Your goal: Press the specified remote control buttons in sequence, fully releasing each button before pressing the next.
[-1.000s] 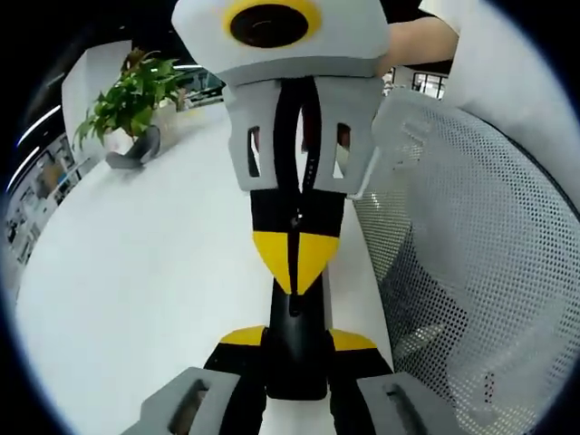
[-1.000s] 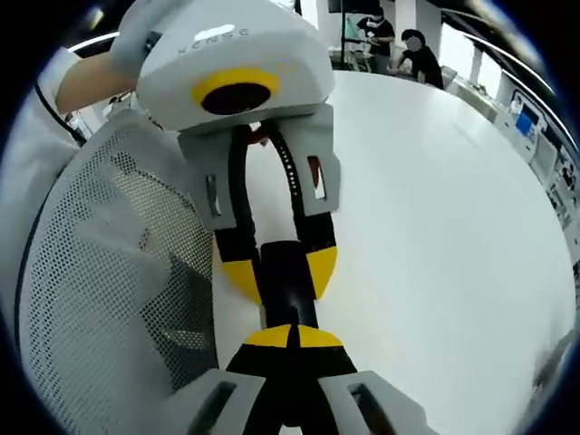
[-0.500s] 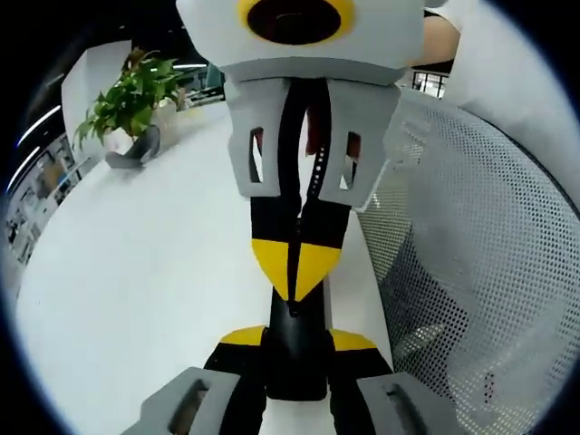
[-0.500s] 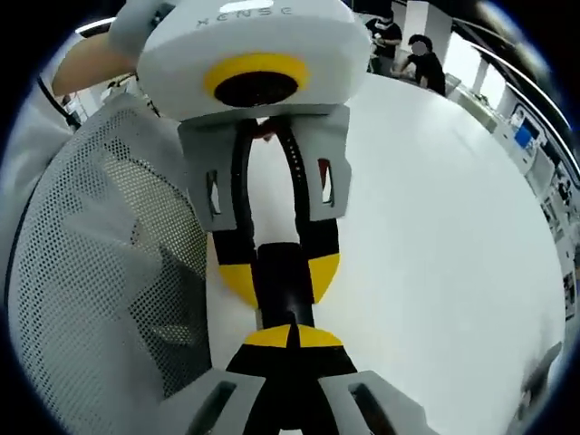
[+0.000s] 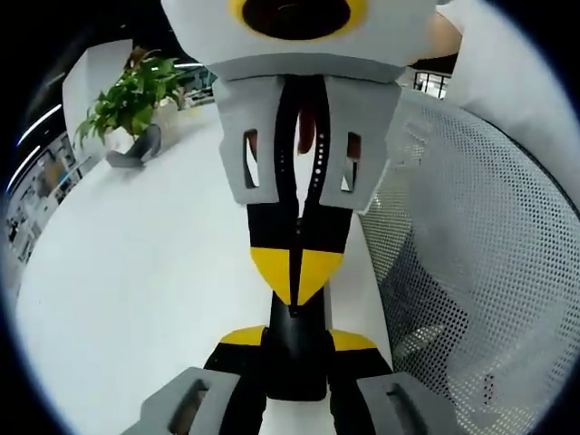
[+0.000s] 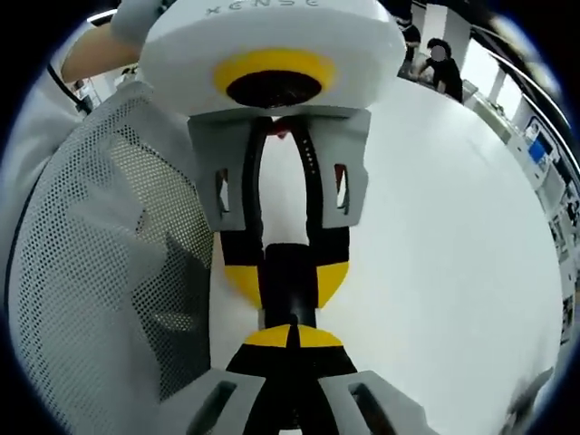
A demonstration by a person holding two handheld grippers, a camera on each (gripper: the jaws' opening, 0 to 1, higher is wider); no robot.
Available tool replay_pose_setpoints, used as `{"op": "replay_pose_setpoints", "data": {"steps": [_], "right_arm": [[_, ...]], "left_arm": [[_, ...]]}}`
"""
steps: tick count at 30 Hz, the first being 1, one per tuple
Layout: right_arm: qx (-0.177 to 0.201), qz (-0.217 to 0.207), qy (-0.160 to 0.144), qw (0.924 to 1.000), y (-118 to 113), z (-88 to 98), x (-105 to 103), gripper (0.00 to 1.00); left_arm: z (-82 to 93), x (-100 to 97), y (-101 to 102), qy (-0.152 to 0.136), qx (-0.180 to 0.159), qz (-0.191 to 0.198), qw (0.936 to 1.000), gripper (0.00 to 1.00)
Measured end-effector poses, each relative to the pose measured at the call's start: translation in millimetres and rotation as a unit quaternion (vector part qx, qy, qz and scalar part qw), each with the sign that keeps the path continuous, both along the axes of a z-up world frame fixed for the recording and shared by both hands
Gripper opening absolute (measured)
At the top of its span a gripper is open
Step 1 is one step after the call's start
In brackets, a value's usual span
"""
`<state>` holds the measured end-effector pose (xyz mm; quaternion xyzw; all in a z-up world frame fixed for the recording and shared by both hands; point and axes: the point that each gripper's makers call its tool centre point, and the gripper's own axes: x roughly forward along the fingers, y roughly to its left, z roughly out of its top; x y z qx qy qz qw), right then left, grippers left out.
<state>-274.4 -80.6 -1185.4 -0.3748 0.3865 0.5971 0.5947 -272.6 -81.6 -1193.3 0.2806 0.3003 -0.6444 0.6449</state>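
My left gripper (image 5: 296,362) pinches the black remote (image 5: 295,349) above the white table (image 5: 136,272), a potted plant (image 5: 131,95) beyond. My right gripper (image 6: 292,337), tips pressed together, touches the remote's end, facing it nose to nose.

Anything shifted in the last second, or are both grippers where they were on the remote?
In each view the other gripper looms larger and nearer, so the two have closed in on each other. The left gripper stays shut on the remote; the right gripper stays shut. Plant and table unchanged.
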Motion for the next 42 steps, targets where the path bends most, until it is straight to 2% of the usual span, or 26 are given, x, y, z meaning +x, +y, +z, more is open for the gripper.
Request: {"op": "replay_pose_setpoints", "data": {"steps": [3, 6, 10, 13, 23, 25, 28, 33, 38, 42], "right_arm": [[-0.005, 0.004, -0.021, 0.9998, -0.2, -0.9, -0.3, 0.0], [0.013, -0.011, -0.029, 0.9995, -0.9, -0.6, 1.6, 0.0], [0.061, -0.05, -0.001, 0.9969, -0.4, 2.0, 2.7, 0.0], [0.064, -0.069, 0.01, 0.9955, -1.3, 2.9, 2.5, 0.0], [0.062, -0.035, -0.002, 0.9974, 5.8, 1.9, 2.0, 0.0], [0.056, -0.005, -0.018, 0.9982, 6.8, 1.6, 2.0, 0.0], [0.047, 0.004, -0.026, 0.9986, 9.0, 1.1, 1.0, 0.0], [0.04, -0.008, -0.038, 0.9985, 9.6, 0.5, 1.9, 0.0], [0.08, -0.04, -0.056, 0.9944, 8.5, 1.0, 2.3, 0.0], [0.088, -0.048, -0.053, 0.9936, 9.4, 1.3, 2.7, 0.0]], "left_arm": [[0.3, -0.3, 0.1, 0.001, -0.002, 0.002, 1.0, 0.24], [-0.1, -0.2, 0.1, 0.001, 0.0, 0.001, 1.0, 0.24], [-0.1, -0.3, 0.0, 0.0, 0.002, 0.001, 1.0, 0.24], [0.1, -0.3, -0.1, 0.0, 0.003, 0.0, 1.0, 0.24], [0.4, 0.1, -0.4, 0.0, 0.008, 0.0, 1.0, 0.24], [0.2, 0.2, -0.9, 0.0, 0.016, -0.005, 0.9999, 0.24], [-0.6, 0.4, -0.8, 0.0, 0.023, -0.007, 0.9997, 0.24], [-1.2, 0.7, 0.5, -0.003, 0.016, -0.003, 0.9999, 0.24], [-1.7, 0.6, -1.2, -0.002, 0.031, -0.006, 0.9995, 0.24], [-2.4, 0.5, -0.7, -0.003, 0.042, -0.007, 0.9991, 0.24]]}}
